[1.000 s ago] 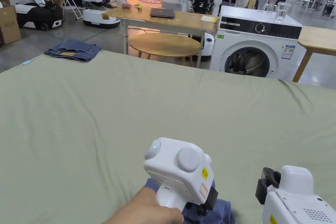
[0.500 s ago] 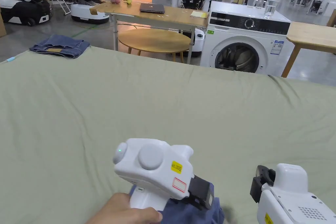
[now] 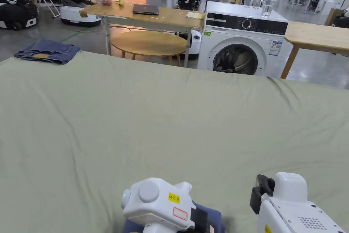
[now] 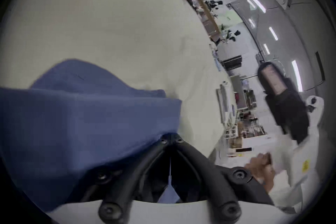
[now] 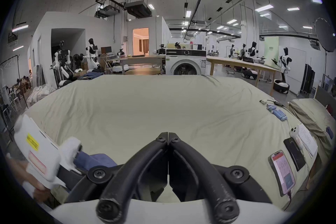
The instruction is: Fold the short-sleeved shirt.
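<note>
Blue shirt, clamped in the left gripper, had slid back toward six o'clock; the right gripper hung closed, empty—folding barely begun.

Shirt on the bed near edge, under left tongs; right tongs beside it

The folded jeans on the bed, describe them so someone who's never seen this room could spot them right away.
Start at the big bed with the pale green sheet. Follow it to its far left corner, the side toward the white robots. The folded jeans lie there: a flat denim-blue stack with a tan patch, far from the plain blue shirt at the near edge.
</note>
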`<state>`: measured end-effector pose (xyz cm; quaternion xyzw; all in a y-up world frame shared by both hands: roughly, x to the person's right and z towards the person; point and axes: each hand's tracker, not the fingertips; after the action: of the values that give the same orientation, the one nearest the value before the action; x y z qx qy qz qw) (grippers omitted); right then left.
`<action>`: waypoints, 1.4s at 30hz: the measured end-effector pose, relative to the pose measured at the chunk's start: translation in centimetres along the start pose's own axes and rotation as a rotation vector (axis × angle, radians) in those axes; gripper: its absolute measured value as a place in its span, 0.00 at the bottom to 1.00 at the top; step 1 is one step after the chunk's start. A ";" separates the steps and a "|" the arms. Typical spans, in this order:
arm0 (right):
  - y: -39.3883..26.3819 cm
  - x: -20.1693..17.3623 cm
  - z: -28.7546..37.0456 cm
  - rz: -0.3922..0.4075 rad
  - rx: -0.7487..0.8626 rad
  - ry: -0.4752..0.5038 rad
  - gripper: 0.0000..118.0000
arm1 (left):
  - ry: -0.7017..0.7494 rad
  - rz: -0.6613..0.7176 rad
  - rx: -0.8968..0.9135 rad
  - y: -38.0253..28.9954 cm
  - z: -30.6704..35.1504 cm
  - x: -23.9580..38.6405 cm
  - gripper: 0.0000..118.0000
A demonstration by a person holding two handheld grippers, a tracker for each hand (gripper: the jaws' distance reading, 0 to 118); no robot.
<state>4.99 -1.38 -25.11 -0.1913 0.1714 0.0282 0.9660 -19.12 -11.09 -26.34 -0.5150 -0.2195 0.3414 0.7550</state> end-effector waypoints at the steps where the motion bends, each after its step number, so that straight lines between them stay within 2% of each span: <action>1: 0.0 0.1 0.0 -0.002 0.000 -0.002 0.00 | -0.013 0.005 0.015 -0.1 -0.2 -0.2 0.00; 4: 0.1 0.2 0.1 0.000 0.002 -0.006 0.00 | 0.028 -0.048 0.025 -0.4 0.2 0.6 0.00; 8: 0.2 0.2 0.0 0.007 0.002 -0.008 0.00 | 0.051 -0.053 0.022 -0.2 1.0 1.6 0.00; 12: 0.5 -0.1 -0.2 0.007 0.017 -0.006 0.00 | 0.137 -0.208 0.122 -0.1 4.3 3.6 0.00; 19: 1.6 -1.2 -0.7 -0.013 0.082 -0.005 0.00 | 0.438 -0.428 0.545 -1.2 12.3 5.0 0.00; 24: 2.0 -2.2 -1.0 -0.032 0.133 -0.006 0.00 | 0.600 -0.472 0.886 -3.0 16.1 4.2 0.00; 29: 2.9 -2.9 -0.5 -0.044 0.203 -0.014 0.00 | 0.702 -0.462 1.113 -4.5 18.3 3.1 0.00; 36: 3.8 -3.3 -0.1 -0.032 0.262 -0.034 0.00 | 0.761 -0.448 1.172 -5.2 19.7 2.0 0.00; 39: 3.2 -3.4 0.4 -0.028 0.184 -0.016 0.00 | 0.765 -0.428 1.151 -5.3 20.0 1.6 0.00; 42: 0.7 -3.8 1.7 -0.038 0.045 0.086 0.00 | 0.754 -0.418 1.125 -5.8 20.1 1.0 0.00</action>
<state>1.84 -0.08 -22.58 -0.1739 0.2096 -0.0020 0.9622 -30.52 0.94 -13.47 -0.0772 0.1721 0.0497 0.9808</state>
